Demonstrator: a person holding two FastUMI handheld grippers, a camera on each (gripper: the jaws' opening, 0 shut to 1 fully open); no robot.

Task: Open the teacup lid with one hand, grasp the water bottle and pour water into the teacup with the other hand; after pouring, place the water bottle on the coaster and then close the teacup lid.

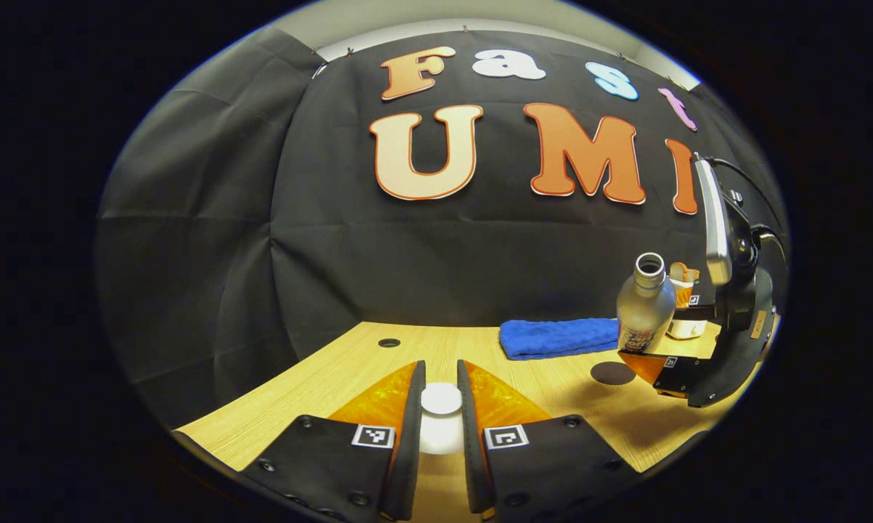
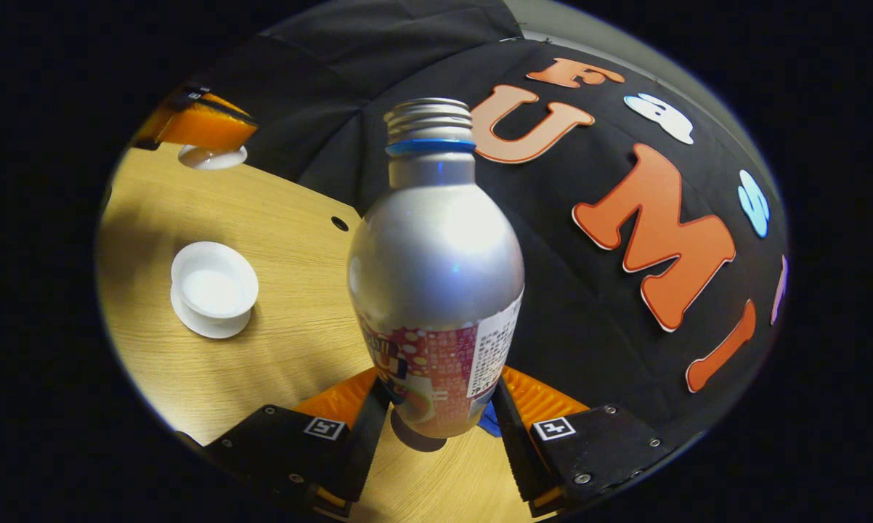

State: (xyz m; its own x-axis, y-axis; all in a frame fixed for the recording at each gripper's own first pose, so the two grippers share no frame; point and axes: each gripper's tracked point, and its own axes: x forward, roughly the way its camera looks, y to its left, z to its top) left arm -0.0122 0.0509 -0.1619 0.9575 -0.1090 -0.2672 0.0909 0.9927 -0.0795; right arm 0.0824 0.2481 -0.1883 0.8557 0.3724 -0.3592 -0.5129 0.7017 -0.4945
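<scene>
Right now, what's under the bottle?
The bottle is held off the table by the right gripper. Below its base show bare table, a bit of blue towel and the dark coaster, part hidden by the bottle.

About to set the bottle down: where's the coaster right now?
In the left gripper view, the dark round coaster lies on the wooden table at right, just below the held water bottle, in front of the blue towel.

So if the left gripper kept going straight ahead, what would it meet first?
The left gripper, shut on the lid, points over bare table; the way looks free up to the booth wall, though depth is unclear.
</scene>
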